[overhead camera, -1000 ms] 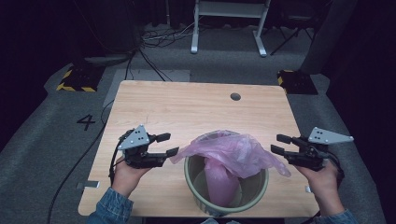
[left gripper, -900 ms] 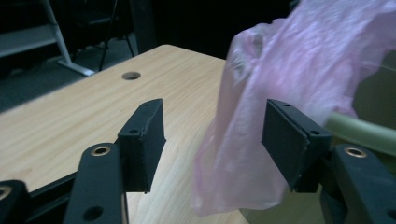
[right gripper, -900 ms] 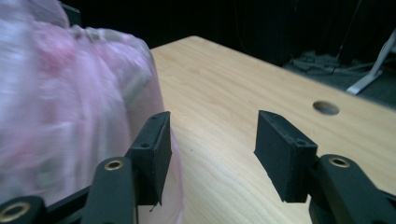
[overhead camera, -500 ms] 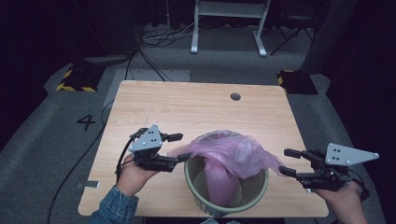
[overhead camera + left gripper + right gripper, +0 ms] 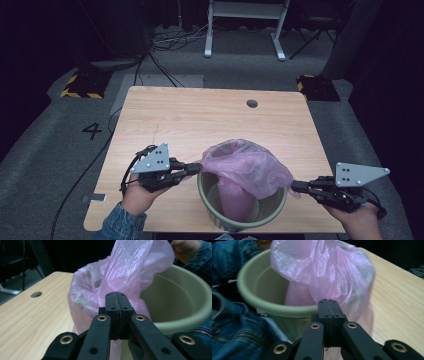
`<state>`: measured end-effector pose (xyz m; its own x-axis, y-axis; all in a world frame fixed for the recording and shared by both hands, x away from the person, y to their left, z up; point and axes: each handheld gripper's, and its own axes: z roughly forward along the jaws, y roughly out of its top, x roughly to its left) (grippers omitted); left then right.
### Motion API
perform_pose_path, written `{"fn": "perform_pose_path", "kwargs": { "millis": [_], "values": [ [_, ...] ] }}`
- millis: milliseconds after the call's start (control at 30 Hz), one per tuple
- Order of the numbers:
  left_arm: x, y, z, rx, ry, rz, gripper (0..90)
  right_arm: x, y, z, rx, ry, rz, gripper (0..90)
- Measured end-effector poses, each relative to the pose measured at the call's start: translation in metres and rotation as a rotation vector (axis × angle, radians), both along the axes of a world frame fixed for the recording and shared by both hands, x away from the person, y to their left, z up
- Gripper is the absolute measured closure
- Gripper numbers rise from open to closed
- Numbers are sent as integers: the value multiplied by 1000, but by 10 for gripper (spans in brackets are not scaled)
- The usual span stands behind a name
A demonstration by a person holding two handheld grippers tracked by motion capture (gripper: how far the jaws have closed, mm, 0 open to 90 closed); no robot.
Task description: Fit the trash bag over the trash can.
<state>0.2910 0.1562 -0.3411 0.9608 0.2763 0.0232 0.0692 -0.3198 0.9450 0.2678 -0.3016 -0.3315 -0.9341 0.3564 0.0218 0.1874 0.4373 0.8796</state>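
A pale green bin (image 5: 272,210) stands at the near edge of the wooden table (image 5: 200,125), with a thin pink plastic bag (image 5: 250,165) hanging into it and spread over its far rim. My left gripper (image 5: 196,167) is shut on the bag's left edge, just outside the bin's left rim. My right gripper (image 5: 296,186) is shut on the bag's right edge, beyond the bin's right rim. In the left gripper view the closed jaws pinch the pink bag (image 5: 130,272) beside the bin (image 5: 185,302). The right gripper view shows the bag (image 5: 329,272) draped over the bin's rim (image 5: 287,310).
A round cable hole (image 5: 252,103) sits near the table's far right. Past the table lie floor cables (image 5: 165,40), a white frame stand (image 5: 245,25) and yellow-black striped blocks (image 5: 80,87). Denim sleeves (image 5: 234,322) are close to the bin.
Both grippers have come down and toward the near edge. The right one moved further right, the left one closer to the bin, and the bag's mouth is stretched lower over the bin's rim.
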Motion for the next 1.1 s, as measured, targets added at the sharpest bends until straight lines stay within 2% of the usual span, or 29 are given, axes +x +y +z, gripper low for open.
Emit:
{"fn": "perform_pose_path", "kwargs": {
  "millis": [167,367,433,533,700,733,833,867,900,967,1000,1067,1100],
  "values": [
    [-22,6,-8,11,-26,-87,894,-19,-1,-2,-8,22,72,900],
    [-36,8,-23,32,-7,-168,896,-35,-3,-13,-4,71,123,900],
    [-38,5,-30,63,8,-207,897,-39,-2,-18,-9,82,147,900],
    [-38,1,-37,90,25,-218,898,-43,2,-26,-39,88,179,900],
    [-32,-6,-53,147,56,-210,899,-41,8,-39,-106,109,186,900],
    [-30,-6,-55,138,64,-214,899,-40,8,-43,-114,117,182,900],
    [-26,-6,-59,115,85,-221,899,-35,7,-51,-92,146,184,900],
    [-26,-6,-59,124,82,-217,899,-34,8,-54,-97,150,182,900],
    [-26,-7,-61,157,81,-213,899,-34,10,-57,-131,150,173,900],
    [-28,-12,-68,214,75,-214,899,-34,15,-68,-246,148,144,900],
    [-28,-13,-71,223,81,-213,899,-34,18,-77,-271,168,143,900],
    [-27,-12,-75,203,93,-209,898,-33,18,-84,-261,169,144,900],
    [-26,-11,-75,194,98,-201,898,-33,17,-83,-226,155,134,900]
  ]
}}
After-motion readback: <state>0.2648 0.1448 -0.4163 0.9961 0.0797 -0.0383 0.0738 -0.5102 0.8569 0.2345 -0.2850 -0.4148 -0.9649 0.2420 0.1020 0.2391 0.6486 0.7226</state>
